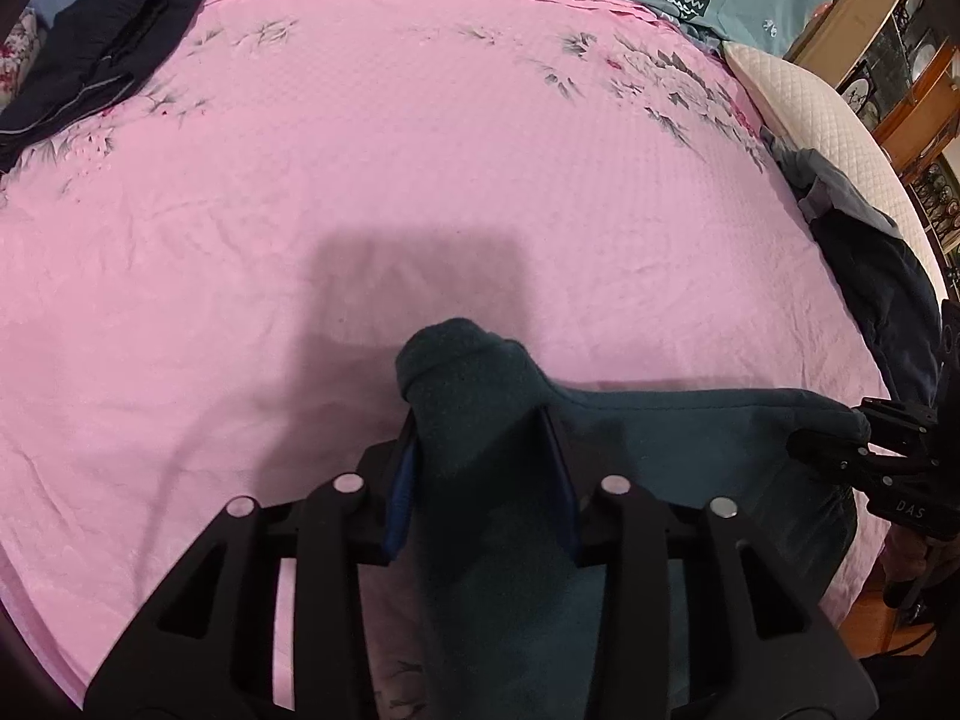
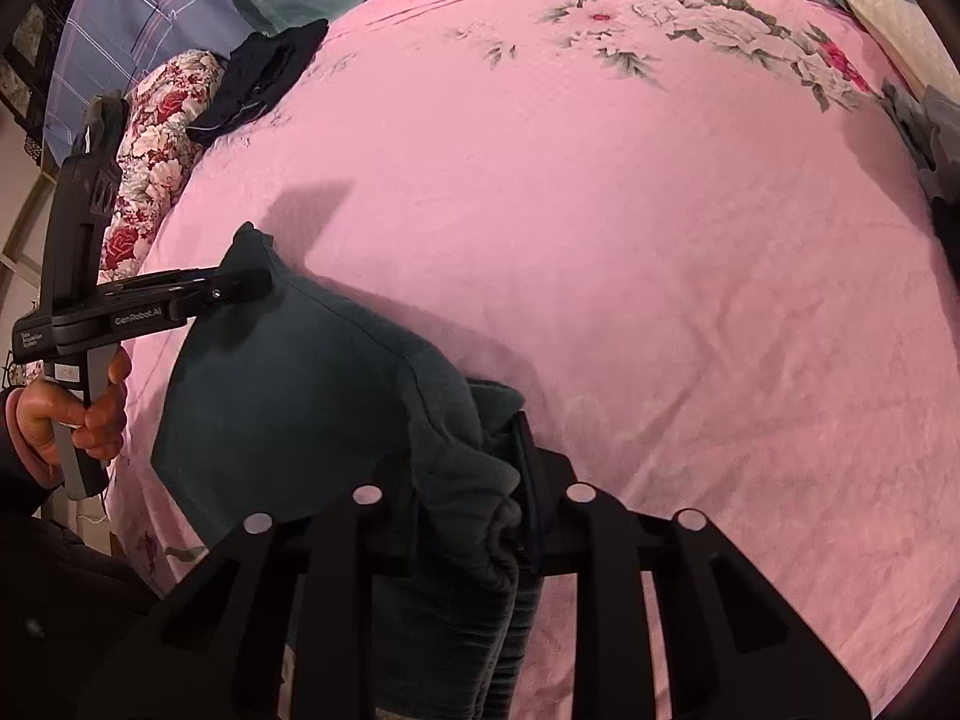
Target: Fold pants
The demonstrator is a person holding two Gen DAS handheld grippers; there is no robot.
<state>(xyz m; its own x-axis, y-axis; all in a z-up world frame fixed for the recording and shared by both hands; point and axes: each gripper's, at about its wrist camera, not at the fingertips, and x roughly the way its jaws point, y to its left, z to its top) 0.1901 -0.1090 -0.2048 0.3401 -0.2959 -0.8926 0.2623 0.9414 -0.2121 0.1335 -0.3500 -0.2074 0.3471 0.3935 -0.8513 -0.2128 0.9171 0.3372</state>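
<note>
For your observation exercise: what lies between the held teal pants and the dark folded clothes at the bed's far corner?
Only bare pink bedsheet lies between the teal pants and the dark folded clothes; both wrist views show it.

One pair of dark teal pants (image 1: 690, 438) hangs between my two grippers, left (image 1: 480, 468) and right (image 2: 474, 480), over one pink bedspread (image 1: 420, 150). Two more dark garments lie there: one folded (image 1: 102, 66), one heaped (image 1: 870, 258).

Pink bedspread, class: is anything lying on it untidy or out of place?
Yes. Dark clothing lies crumpled at the pink bedspread's far-left corner, and another dark garment is heaped on its right edge, neither folded.
</note>
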